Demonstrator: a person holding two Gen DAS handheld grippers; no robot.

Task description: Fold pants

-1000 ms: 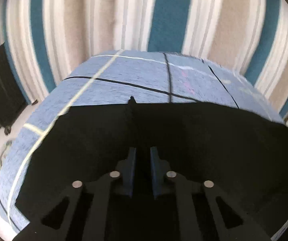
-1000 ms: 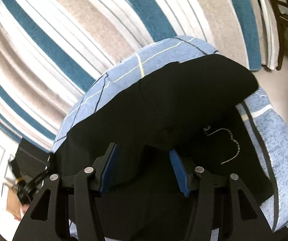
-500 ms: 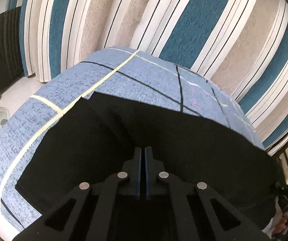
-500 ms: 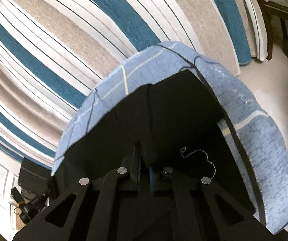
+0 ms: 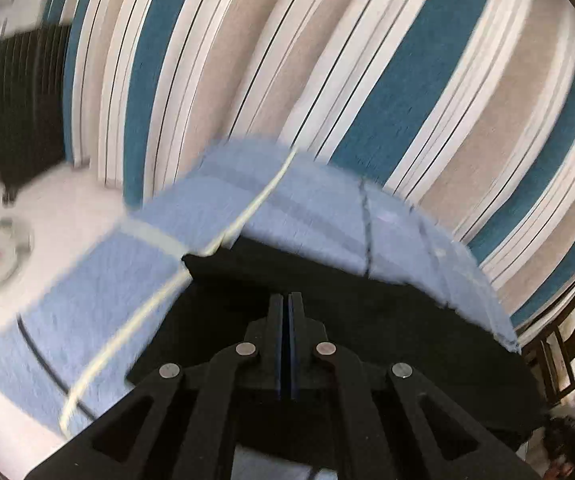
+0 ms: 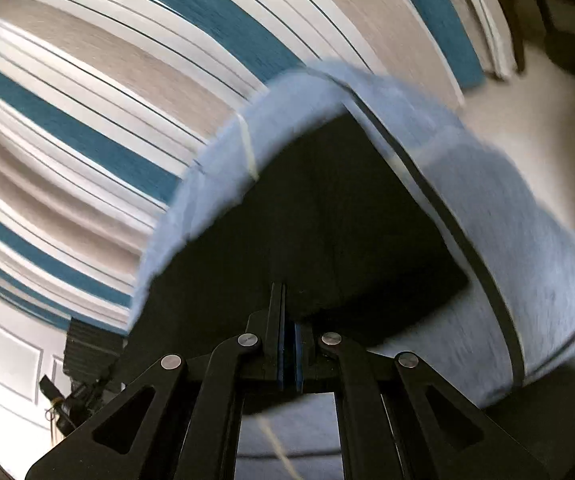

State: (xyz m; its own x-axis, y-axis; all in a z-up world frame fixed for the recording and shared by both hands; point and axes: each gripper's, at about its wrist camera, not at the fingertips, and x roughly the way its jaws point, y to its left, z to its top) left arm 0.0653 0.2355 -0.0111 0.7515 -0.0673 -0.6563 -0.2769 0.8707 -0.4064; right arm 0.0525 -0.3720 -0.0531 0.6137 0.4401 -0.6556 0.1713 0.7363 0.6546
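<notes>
Left gripper (image 5: 288, 300) and right gripper (image 6: 283, 292) both clamped on black pants (image 5: 367, 320); motion blur smears blue cloth (image 5: 307, 208).

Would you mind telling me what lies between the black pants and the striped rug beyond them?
Only the blue cloth, in both wrist views, separates the black pants from the striped rug.

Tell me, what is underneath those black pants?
Under the black fabric pants lies a light blue cloth with thin dark and cream lines, showing around their edges in both views. Whatever supports that cloth is covered, so it cannot be seen.
</notes>
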